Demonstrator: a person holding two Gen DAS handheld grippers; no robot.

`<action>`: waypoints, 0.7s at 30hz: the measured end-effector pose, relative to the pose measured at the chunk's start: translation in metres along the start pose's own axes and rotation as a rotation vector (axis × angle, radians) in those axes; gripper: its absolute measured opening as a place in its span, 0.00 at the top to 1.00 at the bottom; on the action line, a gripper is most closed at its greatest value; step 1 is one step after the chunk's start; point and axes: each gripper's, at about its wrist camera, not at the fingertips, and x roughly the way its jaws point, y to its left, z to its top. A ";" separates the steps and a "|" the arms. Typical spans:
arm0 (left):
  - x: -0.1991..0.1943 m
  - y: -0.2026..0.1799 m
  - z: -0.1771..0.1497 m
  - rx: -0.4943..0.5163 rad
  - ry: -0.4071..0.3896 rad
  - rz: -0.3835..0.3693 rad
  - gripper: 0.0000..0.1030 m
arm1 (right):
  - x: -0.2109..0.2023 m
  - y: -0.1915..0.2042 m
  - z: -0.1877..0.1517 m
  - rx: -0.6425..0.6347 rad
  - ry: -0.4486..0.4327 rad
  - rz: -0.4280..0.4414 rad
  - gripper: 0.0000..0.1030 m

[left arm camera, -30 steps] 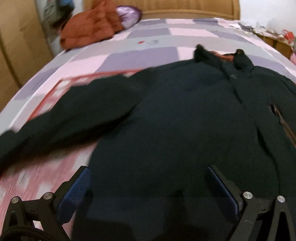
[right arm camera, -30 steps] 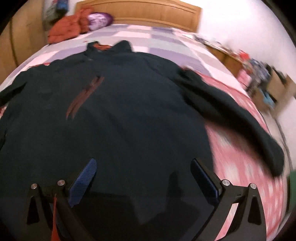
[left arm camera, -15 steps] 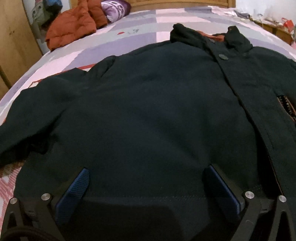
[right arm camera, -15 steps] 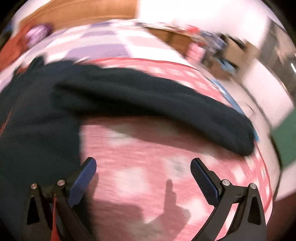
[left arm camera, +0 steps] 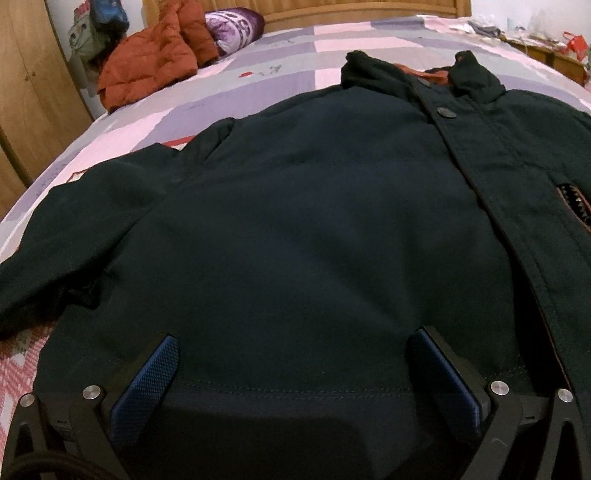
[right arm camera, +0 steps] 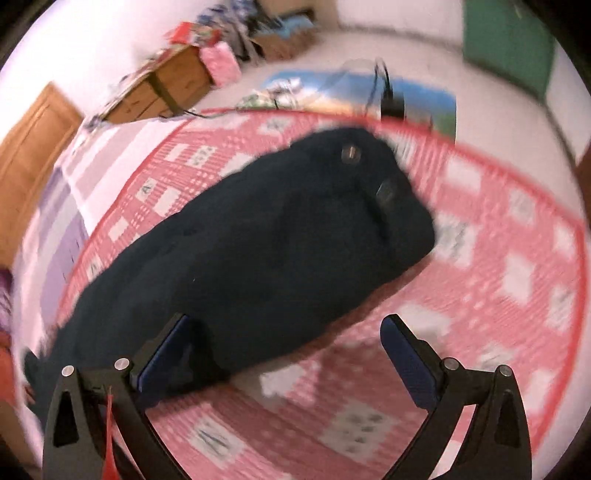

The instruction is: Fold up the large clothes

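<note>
Jacket (left arm camera: 314, 221): dark, spread flat on the bed (left arm camera: 332, 40).
Left gripper (left arm camera: 291, 369): wide, empty, above the hem.
Right gripper (right arm camera: 284, 354): wide, empty; sleeve (right arm camera: 258, 251) toward 11 o'clock.

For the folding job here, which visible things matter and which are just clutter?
Job:
- dark jacket, spread flat on the bed
- its sleeve
- left gripper, right gripper, both open

Clutter:
- orange puffer coat
- purple pillow
- pink bag
</note>
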 end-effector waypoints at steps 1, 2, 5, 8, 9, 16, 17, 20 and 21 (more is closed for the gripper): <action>0.000 0.000 0.000 0.002 -0.002 0.003 0.00 | 0.010 -0.003 0.000 0.055 0.024 0.016 0.00; -0.001 0.000 0.000 0.005 -0.004 0.008 0.00 | 0.015 -0.003 -0.002 0.085 0.034 0.023 0.00; -0.002 -0.001 -0.001 0.015 -0.011 0.020 0.00 | 0.024 -0.009 0.006 0.178 -0.002 0.049 0.00; -0.001 -0.002 -0.001 0.017 -0.014 0.022 0.00 | 0.021 -0.014 0.024 0.247 -0.045 0.155 0.19; -0.001 -0.002 -0.001 0.016 -0.014 0.022 0.00 | 0.021 -0.016 0.030 0.271 -0.048 0.185 0.35; -0.001 -0.003 -0.002 0.023 -0.018 0.024 0.00 | -0.017 0.010 0.058 0.034 -0.188 0.121 0.88; -0.001 -0.003 -0.002 0.022 -0.018 0.022 0.00 | -0.023 0.011 0.064 0.017 -0.214 0.083 0.88; -0.001 -0.002 -0.002 0.025 -0.019 0.027 0.00 | -0.035 0.024 0.068 -0.004 -0.246 0.041 0.89; 0.000 -0.002 -0.002 0.027 -0.019 0.029 0.00 | -0.043 0.032 0.068 -0.015 -0.270 0.037 0.89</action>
